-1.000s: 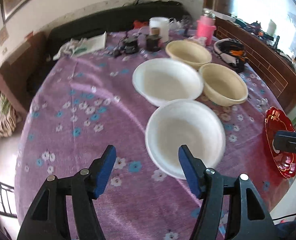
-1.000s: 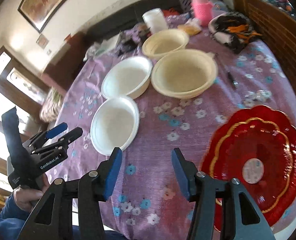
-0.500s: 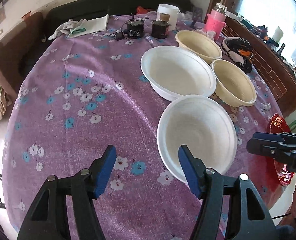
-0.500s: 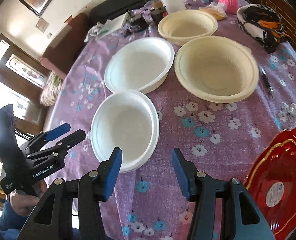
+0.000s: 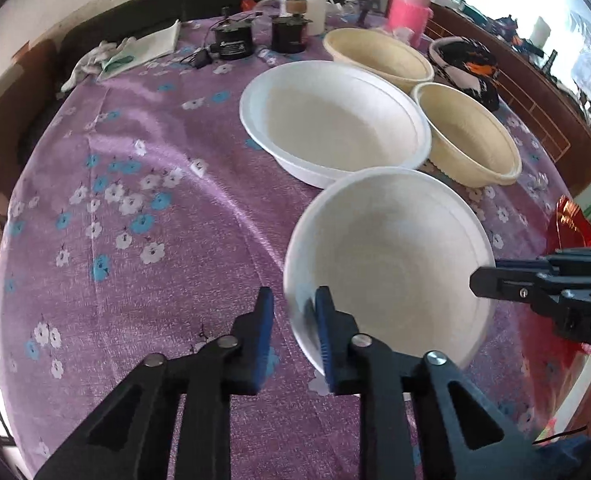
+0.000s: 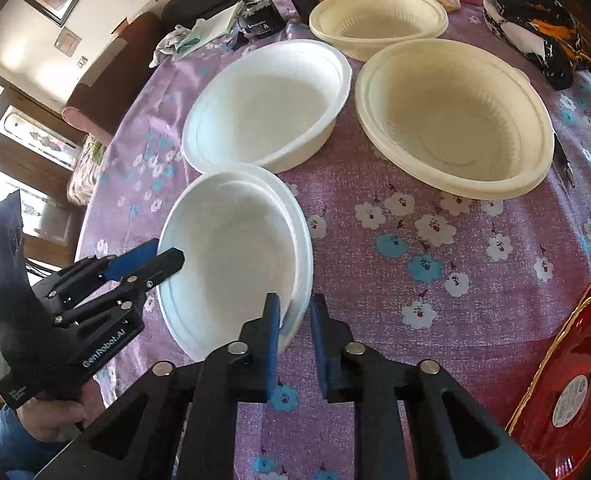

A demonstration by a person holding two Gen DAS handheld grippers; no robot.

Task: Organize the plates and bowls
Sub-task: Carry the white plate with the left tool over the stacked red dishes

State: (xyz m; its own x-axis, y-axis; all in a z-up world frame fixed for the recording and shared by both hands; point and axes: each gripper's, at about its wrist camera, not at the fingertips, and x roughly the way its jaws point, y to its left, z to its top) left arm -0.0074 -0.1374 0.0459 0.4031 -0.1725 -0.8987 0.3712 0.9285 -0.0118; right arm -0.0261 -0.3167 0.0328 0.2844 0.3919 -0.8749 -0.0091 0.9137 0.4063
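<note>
A near white bowl [image 5: 391, 264] [image 6: 235, 264] sits on the purple flowered cloth. My left gripper [image 5: 294, 312] is shut on its near rim. My right gripper [image 6: 294, 312] is shut on the opposite rim, and it shows in the left wrist view [image 5: 535, 284]. The left gripper shows in the right wrist view [image 6: 135, 264]. In the right wrist view the bowl's rim looks doubled, like two nested bowls. Behind it stand a second white bowl [image 5: 335, 116] [image 6: 267, 104] and two cream bowls [image 5: 467, 132] [image 6: 455, 112], [image 5: 379, 56] [image 6: 379, 16]. A red plate [image 6: 567, 384] [image 5: 571, 228] lies at the right.
At the far edge stand two dark jars [image 5: 231, 40], a white cup [image 5: 307, 0], a pink bottle [image 5: 409, 0], a folded cloth [image 5: 135, 48] and a black patterned item [image 5: 471, 68]. A pen [image 6: 565, 160] lies right of the cream bowl. A wooden rail [image 5: 543, 96] borders the right side.
Both grippers moved forward to the near white bowl and closed from wide open onto its opposite rims.
</note>
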